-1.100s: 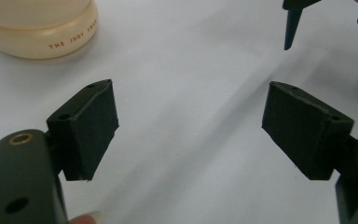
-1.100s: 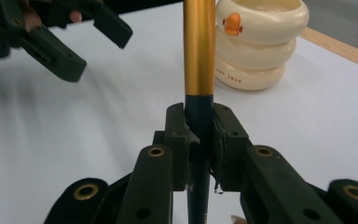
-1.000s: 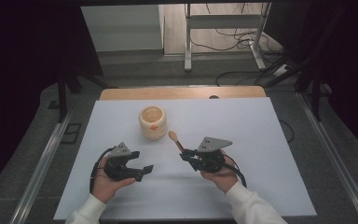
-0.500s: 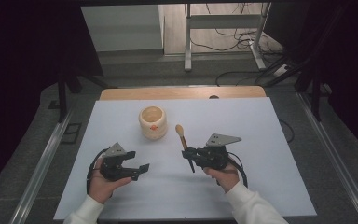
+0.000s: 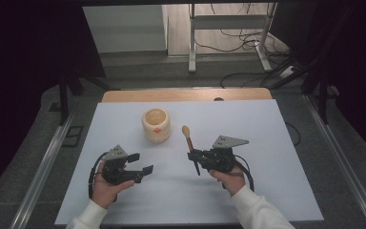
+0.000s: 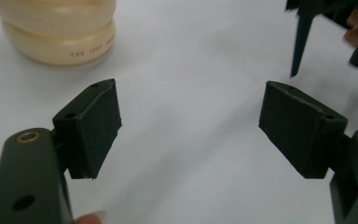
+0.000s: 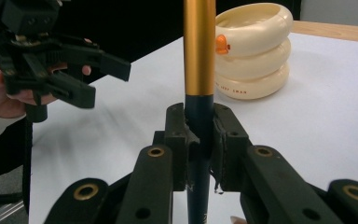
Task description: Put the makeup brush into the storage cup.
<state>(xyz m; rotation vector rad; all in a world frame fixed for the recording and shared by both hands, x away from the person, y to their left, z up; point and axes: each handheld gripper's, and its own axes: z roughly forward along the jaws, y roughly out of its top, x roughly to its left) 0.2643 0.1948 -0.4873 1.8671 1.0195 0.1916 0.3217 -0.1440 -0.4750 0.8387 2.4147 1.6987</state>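
Inspecting the right gripper (image 5: pixel 194 156), we find it pinching the slim brush with dark handle and gold ferrule (image 5: pixel 189 141), right of the cream ribbed ceramic holder (image 5: pixel 156 125). We judge the brush light, stiff and slippery, best gripped on its dark shaft; the left gripper (image 5: pixel 140 162) stands spread, empty.

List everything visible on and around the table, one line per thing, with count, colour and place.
holder: 1, cream, ringed, open top, small orange mark on its side; upright on the white mat, left of centre toward the far edge.
brush: 1, gold upper handle, dark lower handle, tan tip; clamped in the right gripper, right of the holder.
mat: 1, white, covering most of the table.
table: 1, wooden; a strip shows along the far edge.
metal stand: 1, grey, on the floor beyond the table.
cables: several, black, on the floor behind the table.
left gripper: 1, black, jaws apart with nothing between them, near left of the mat.
right gripper: 1, black, shut on the brush.
sleeves: 2, white, at the near edge.
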